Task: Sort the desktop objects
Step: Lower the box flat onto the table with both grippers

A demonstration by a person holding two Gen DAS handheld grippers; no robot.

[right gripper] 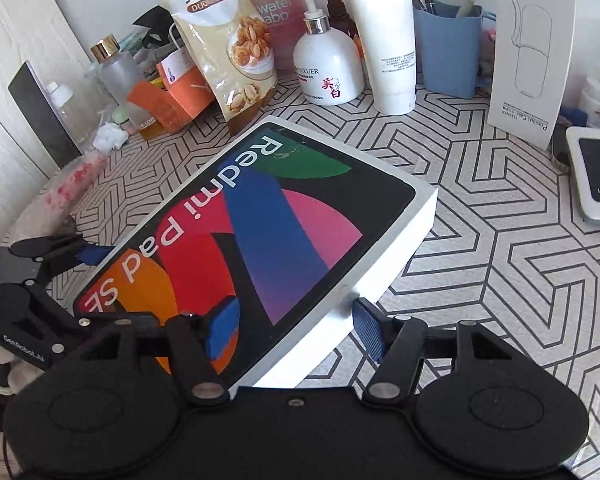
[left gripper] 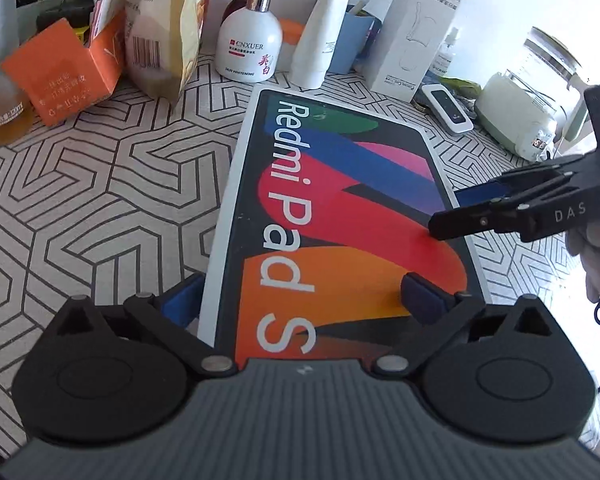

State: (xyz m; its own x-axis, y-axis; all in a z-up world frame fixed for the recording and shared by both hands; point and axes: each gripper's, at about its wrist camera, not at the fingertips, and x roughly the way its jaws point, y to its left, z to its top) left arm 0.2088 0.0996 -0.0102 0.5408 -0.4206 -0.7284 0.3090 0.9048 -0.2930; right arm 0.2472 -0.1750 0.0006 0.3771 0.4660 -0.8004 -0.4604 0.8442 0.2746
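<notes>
A geometric-patterned tablecloth [left gripper: 100, 208] is seen spread over the desk. Along the back wall a snack bag [right gripper: 236, 60], an orange carton [left gripper: 60, 76], a white pump bottle [left gripper: 249, 46], a tall white tube [right gripper: 384, 40] and a blue cup [right gripper: 446, 52] are lined up. A Wi-Fi router [right gripper: 594, 176] is laid flat beside a white box [left gripper: 416, 32], near a kettle [left gripper: 540, 76].

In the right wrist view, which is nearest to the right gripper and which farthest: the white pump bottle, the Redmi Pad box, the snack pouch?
From the right gripper:
1. Redmi Pad box, between its fingers.
2. Snack pouch, behind the box, left.
3. White pump bottle, at the back, centre.
</notes>
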